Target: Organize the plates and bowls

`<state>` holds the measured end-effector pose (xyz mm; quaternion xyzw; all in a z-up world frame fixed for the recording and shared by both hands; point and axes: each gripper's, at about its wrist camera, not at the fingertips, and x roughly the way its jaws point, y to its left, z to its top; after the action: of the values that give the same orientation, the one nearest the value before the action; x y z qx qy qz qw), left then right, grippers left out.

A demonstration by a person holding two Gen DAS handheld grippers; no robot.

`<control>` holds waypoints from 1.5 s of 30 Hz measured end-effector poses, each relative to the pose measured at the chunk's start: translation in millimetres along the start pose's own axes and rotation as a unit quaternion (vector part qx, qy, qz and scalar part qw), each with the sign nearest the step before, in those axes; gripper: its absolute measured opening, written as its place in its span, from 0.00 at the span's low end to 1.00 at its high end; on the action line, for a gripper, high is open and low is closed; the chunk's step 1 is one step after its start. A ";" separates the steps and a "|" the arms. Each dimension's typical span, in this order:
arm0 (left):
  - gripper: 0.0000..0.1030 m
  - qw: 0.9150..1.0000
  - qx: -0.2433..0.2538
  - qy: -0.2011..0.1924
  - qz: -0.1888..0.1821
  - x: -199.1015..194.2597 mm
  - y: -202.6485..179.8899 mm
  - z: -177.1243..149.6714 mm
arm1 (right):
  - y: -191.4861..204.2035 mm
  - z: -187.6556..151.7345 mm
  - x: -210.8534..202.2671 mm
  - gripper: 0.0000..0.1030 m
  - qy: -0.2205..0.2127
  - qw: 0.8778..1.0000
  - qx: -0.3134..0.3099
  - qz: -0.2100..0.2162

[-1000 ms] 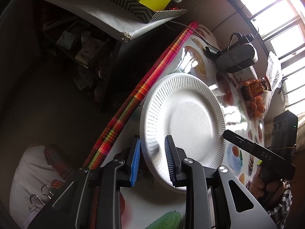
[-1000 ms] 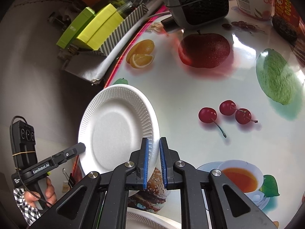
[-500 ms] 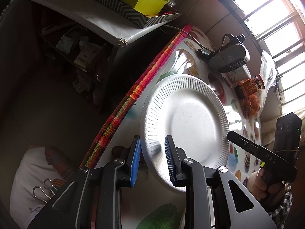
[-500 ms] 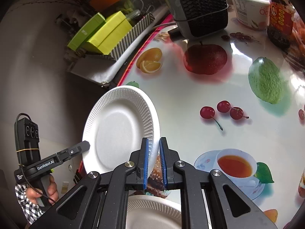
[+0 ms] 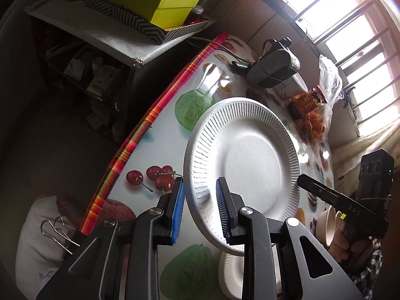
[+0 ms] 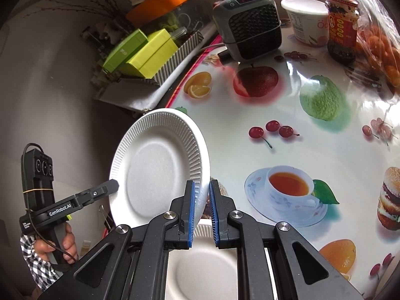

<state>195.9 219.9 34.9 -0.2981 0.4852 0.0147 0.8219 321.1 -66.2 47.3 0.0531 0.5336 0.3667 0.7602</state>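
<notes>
A white foam plate [image 6: 155,167] is held tilted in the air above the table's near-left edge. My right gripper [image 6: 200,210] is shut on its rim. The same plate [image 5: 250,165] fills the left wrist view; my left gripper [image 5: 200,210] is open, its blue pads on either side of the plate's rim, not closed on it. A second white plate [image 6: 200,267] lies on the table below my right gripper, and shows in the left wrist view [image 5: 232,272] too. A beige bowl [image 5: 330,225] sits at the right.
The table [image 6: 312,150] has a fruit-print cloth. At its far side stand a grey heater [image 6: 247,22], a white tub [image 6: 305,22], a red-labelled jar [image 6: 340,25] and a bag of oranges [image 6: 375,47]. A shelf with green boxes [image 6: 140,52] stands left of the table.
Both grippers and the plate have risen and moved back over the table; a second plate has come into view beneath. The right jaws look slightly wider apart on the rim.
</notes>
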 end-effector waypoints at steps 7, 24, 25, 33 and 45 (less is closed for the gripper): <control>0.26 1.000 0.016 0.006 -0.007 -1.5 -16.9 -13.4 | -5.0 -19.0 -21.4 0.12 -0.010 1.000 0.004 -0.009; 0.26 0.998 0.048 0.029 -0.019 3.8 -46.3 -52.3 | -28.1 -66.9 -56.1 0.11 -0.017 0.999 0.024 -0.027; 0.26 0.998 0.048 0.032 -0.019 5.3 -46.9 -55.3 | -30.1 -70.1 -57.3 0.11 -0.017 0.999 0.026 -0.027; 0.26 0.997 0.055 0.050 -0.024 13.9 -52.5 -76.4 | -43.2 -94.1 -61.6 0.11 -0.010 0.999 0.038 -0.035; 0.26 0.996 0.061 0.065 -0.017 21.8 -53.8 -94.4 | -53.5 -117.4 -60.0 0.12 0.000 0.998 0.051 -0.038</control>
<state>149.8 122.4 9.7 -0.2557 0.5323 -0.0482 0.8056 238.3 -178.4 18.4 0.0715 0.5530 0.3100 0.7701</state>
